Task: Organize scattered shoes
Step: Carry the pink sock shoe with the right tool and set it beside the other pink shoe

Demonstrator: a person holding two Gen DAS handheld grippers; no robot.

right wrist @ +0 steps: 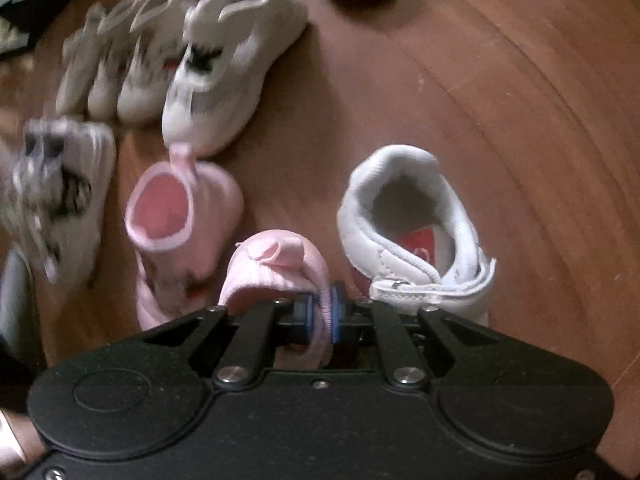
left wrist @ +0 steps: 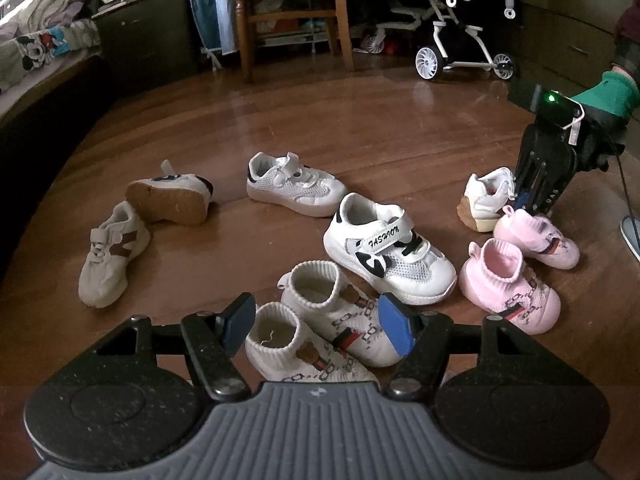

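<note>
Small children's shoes lie scattered on a wooden floor. My left gripper hangs open above a pair of white knit sock shoes, not touching them. My right gripper is shut on the knit collar of a pink sock shoe. Its pink mate stands just beside it. A white strap shoe sits on the other side. A white sneaker with black marks lies in the middle.
Further off lie a second white sneaker, a beige shoe and a shoe tipped sole-up. A wooden chair, a stroller and a bed stand at the back. A person's green sleeve holds the right gripper.
</note>
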